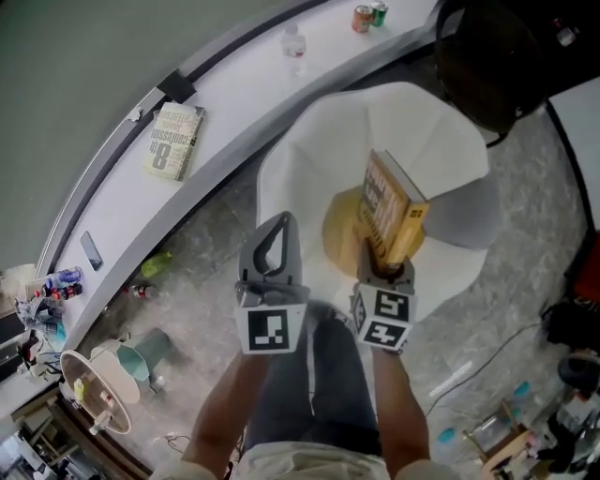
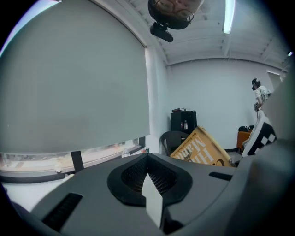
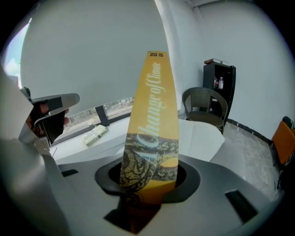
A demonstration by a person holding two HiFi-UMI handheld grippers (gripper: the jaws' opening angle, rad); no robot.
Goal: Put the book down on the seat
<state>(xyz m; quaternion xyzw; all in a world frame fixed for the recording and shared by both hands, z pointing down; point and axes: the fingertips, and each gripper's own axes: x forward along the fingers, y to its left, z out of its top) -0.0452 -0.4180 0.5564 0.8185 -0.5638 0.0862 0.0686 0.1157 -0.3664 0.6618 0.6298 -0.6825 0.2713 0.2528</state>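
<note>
R claw [image 1: 388, 270] is clamped on the yellow book [image 1: 389, 208], pads on its lower end. The book stands nearly upright out of the claw, w/ its spine twd the cam in the right gripper view and the title running up it. In the head view the book hangs over the white seat [image 1: 412, 122], a curved-back chair, approx mid-seat. A yellow round patch [image 1: 337, 234] lies on the seat just beside it; can't tell what that patch is. The right gripper view shows the book's far end free against the wall, off the seat. L claw [image 1: 279, 230] is closed on nothing, tips meeting. It's held just left of the R claw, near the book but not touching it; the left gripper view catches the book's cover off to its right. Behind the seat a curved white tabletop [image 1: 234, 103] runs along the window. On it are a second book [image 1: 175, 141] lying flat, a clear bottle [image 1: 293, 42] further along, 2 cans [image 1: 368, 15] near the far end and a dark phone [image 1: 91, 250] at the near end. The person's legs [image 1: 314, 394] show below the claws, w/ speckled floor [image 1: 202, 272] around the seat.
</note>
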